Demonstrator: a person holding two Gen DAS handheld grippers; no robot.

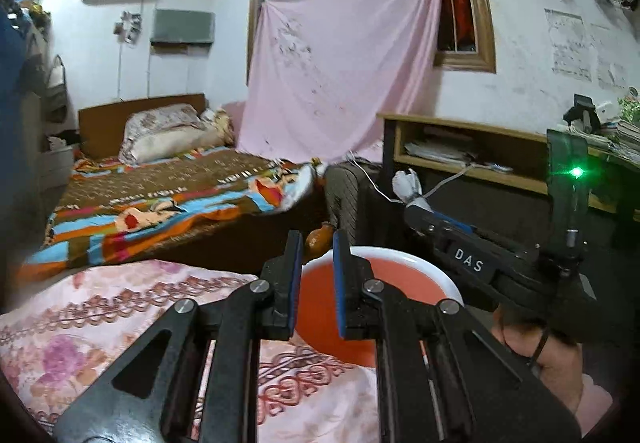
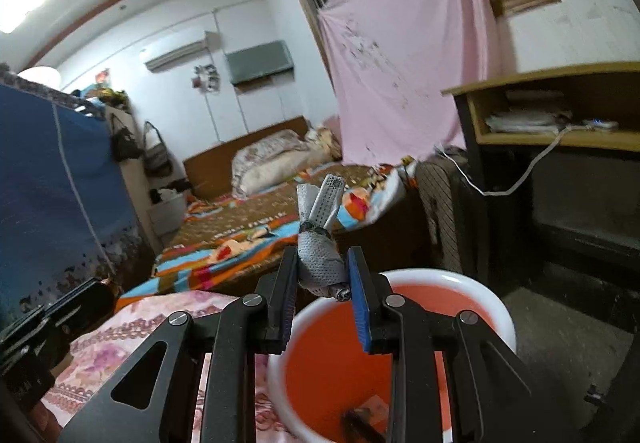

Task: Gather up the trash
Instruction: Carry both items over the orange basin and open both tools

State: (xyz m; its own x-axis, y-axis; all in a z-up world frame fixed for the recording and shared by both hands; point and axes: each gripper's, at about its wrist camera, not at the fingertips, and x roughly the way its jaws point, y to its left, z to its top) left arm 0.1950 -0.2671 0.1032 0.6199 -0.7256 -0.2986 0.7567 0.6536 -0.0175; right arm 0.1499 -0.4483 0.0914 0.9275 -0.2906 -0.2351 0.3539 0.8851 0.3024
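An orange bucket with a white rim (image 2: 486, 293) stands beside the near bed; it also shows in the left wrist view (image 1: 404, 257). My right gripper (image 2: 322, 271) is shut on a grey-white wad of tied cloth trash (image 2: 320, 263) and holds it just above the bucket's far-left rim. Some dark scraps (image 2: 362, 417) lie inside the bucket. In the left wrist view the right gripper (image 1: 414, 205) holds the wad (image 1: 408, 185) above the bucket's far side. My left gripper (image 1: 316, 243) has its jaws slightly apart and empty, over the bucket's left rim.
A pink floral bedsheet (image 1: 120, 307) lies at lower left. A bed with a colourful blanket (image 1: 160, 199) stands behind. A wooden desk with a shelf (image 2: 560, 135) and a white cable (image 2: 516, 179) are at right. A pink cloth (image 1: 340, 63) hangs over the window.
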